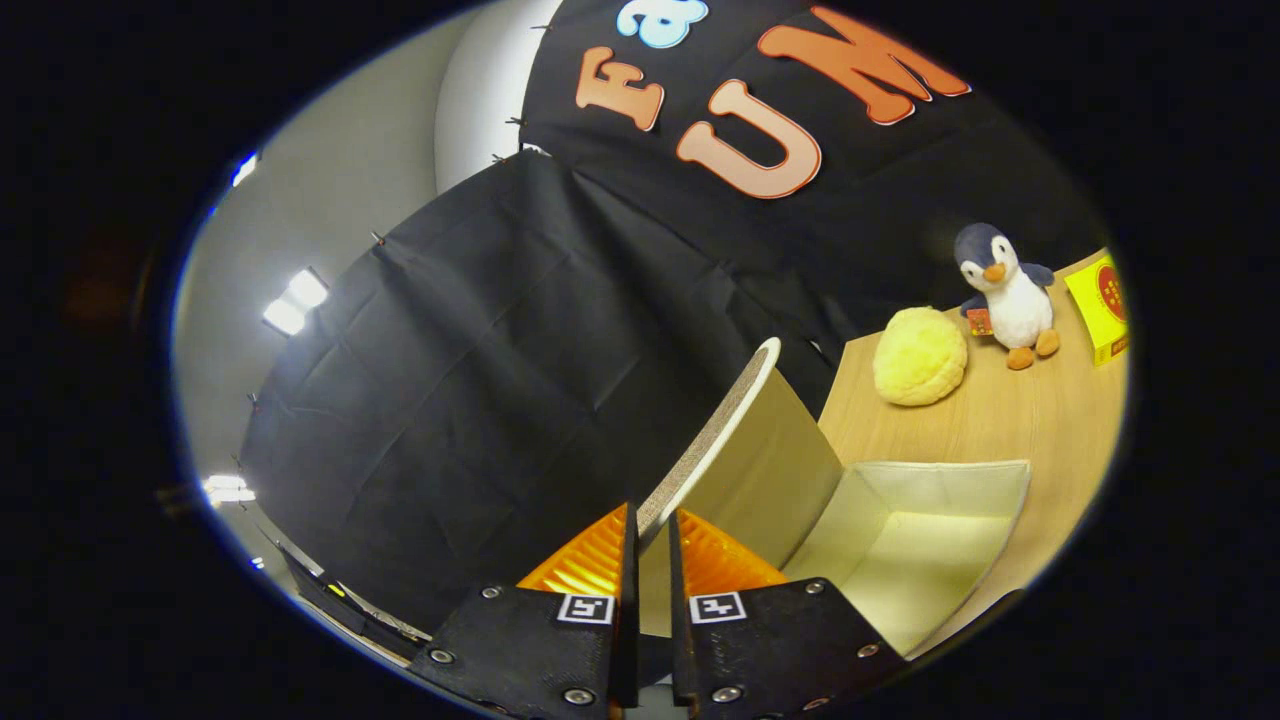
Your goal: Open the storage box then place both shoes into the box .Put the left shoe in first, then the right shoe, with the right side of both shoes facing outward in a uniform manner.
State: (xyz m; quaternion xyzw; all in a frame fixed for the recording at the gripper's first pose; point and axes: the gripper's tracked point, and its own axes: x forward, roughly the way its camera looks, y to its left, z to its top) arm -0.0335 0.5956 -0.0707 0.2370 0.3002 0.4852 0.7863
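The storage box (990, 520) stands on the wooden table just ahead of the fingers and to their right, with pale cream walls and a bare floor inside. Its lid (770, 450) is swung up and stands steeply tilted, the cream inner face turned toward the box. The lid's grey textured edge (715, 430) runs up from between the fingers. My gripper (652, 522) is shut on the lower end of that lid edge, with both fingers pressed close on either side of it.
Beyond the box, a yellow round plush (920, 356), a penguin plush (1005, 290) and a yellow carton (1100, 305) sit on the wooden table (1010, 430). Black cloth walls the booth behind the lid and to its left.
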